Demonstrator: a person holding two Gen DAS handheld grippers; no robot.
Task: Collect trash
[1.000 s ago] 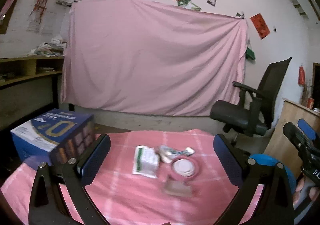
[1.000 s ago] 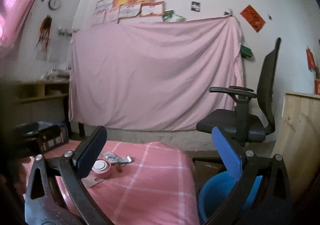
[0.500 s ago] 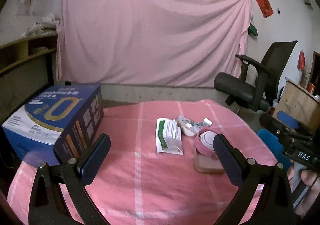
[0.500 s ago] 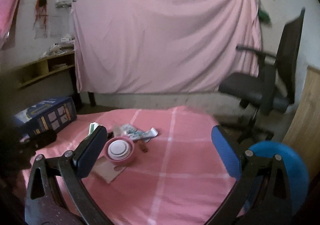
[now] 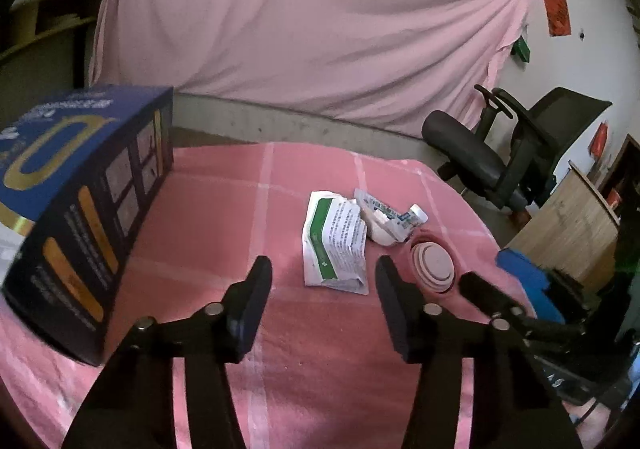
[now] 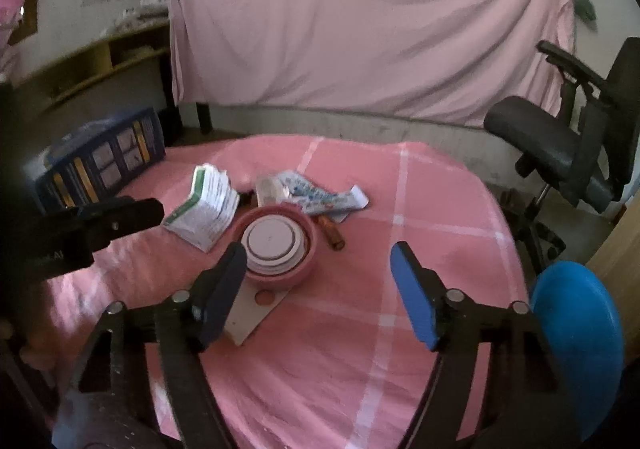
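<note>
Now nearer the trash, tipped down: left claw [image 5: 322,293] half-closed, empty, before green-white packet [image 5: 334,239]; right claw [image 6: 320,287] wide, narrowing, empty, nearing pink bowl [image 6: 276,245].

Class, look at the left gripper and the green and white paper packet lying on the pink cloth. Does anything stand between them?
Nothing visible does. Only bare pink cloth separates the left gripper from the green and white packet. Its jaws, just narrowed, hold nothing. The pink cup sits right of that path, the blue box left.

A large gold "O" marks the blue box [image 5: 76,189]; other print is illegible.
</note>
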